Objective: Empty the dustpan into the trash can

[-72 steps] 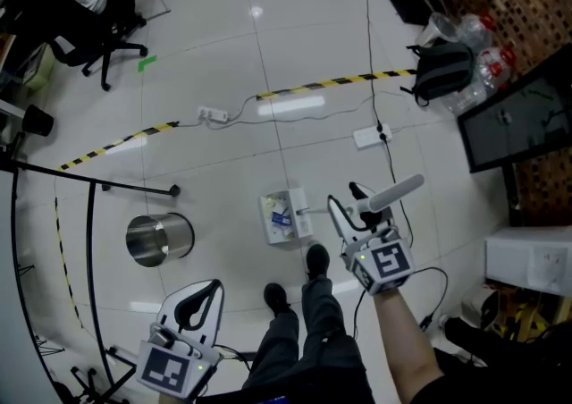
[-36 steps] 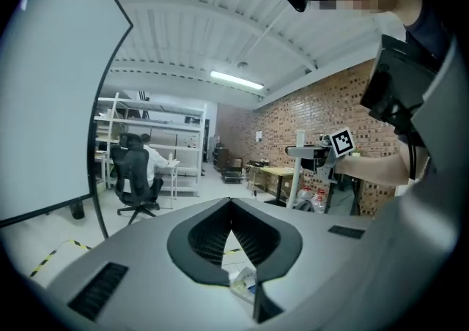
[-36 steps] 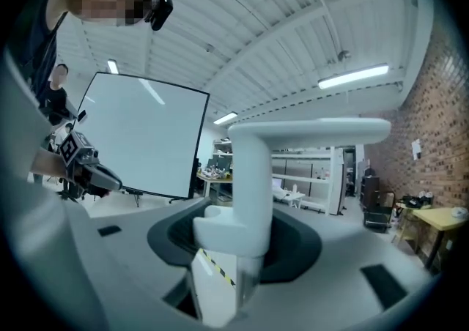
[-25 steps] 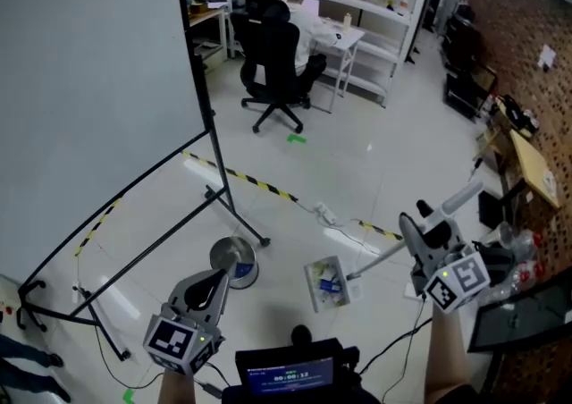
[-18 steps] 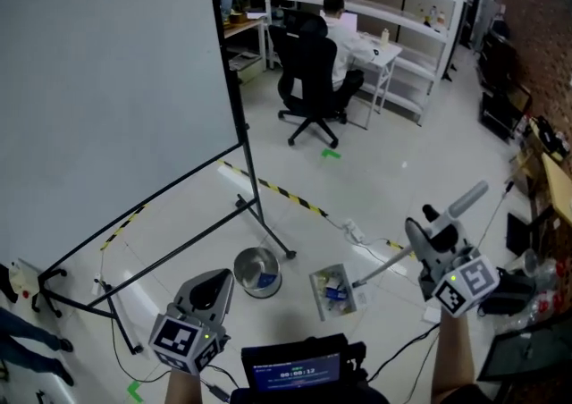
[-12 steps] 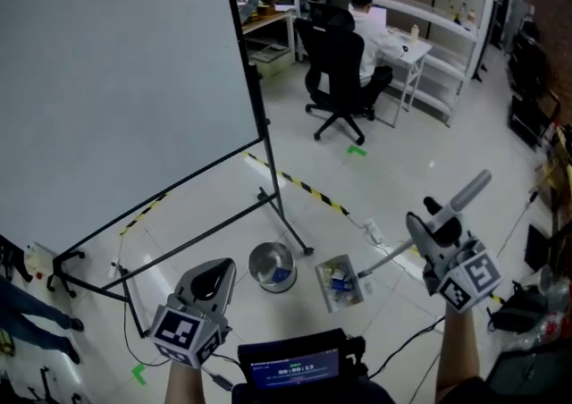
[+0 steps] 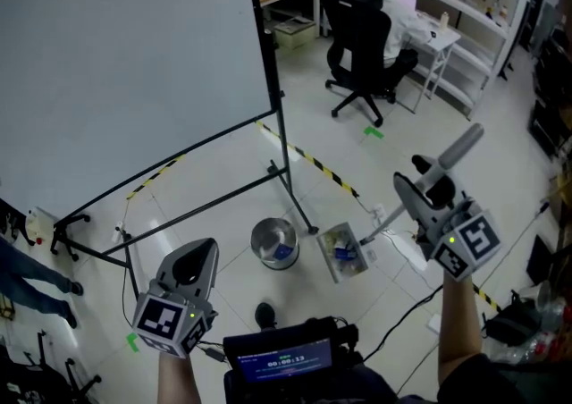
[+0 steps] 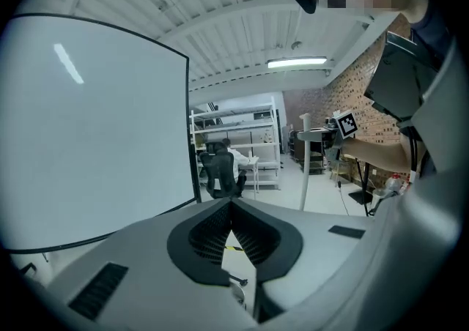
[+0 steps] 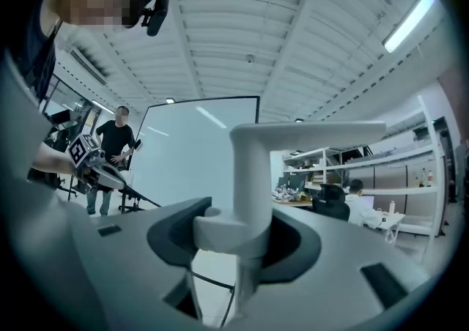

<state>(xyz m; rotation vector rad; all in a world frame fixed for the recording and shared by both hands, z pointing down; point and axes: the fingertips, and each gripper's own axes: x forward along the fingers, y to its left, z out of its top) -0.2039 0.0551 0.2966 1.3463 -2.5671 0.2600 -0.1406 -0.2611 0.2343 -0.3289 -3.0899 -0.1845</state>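
A round metal trash can [image 7: 274, 242] stands on the white floor by the foot of a whiteboard stand. Just to its right a long-handled white dustpan [image 7: 344, 252] holds blue and white litter; its pan sits close beside the can's rim. My right gripper [image 7: 418, 186] is shut on the dustpan's upright handle [image 9: 253, 176], whose grey grip [image 7: 456, 148] sticks up past the jaws. In the right gripper view the gripper [image 9: 238, 238] points about level. My left gripper [image 7: 204, 255] hangs at lower left, away from the can, shut on nothing, its tips meeting [image 8: 231, 203].
A large whiteboard [image 7: 125, 63] on black legs [image 7: 288, 180] stands left of the can. Yellow-black tape [image 7: 315, 168] crosses the floor. A person sits on an office chair [image 7: 362, 45] at a desk. A power strip and cables [image 7: 407, 250] lie at right.
The dustpan in my right gripper has swung left and now sits right beside the can. The head view has turned. The left gripper rose a little.
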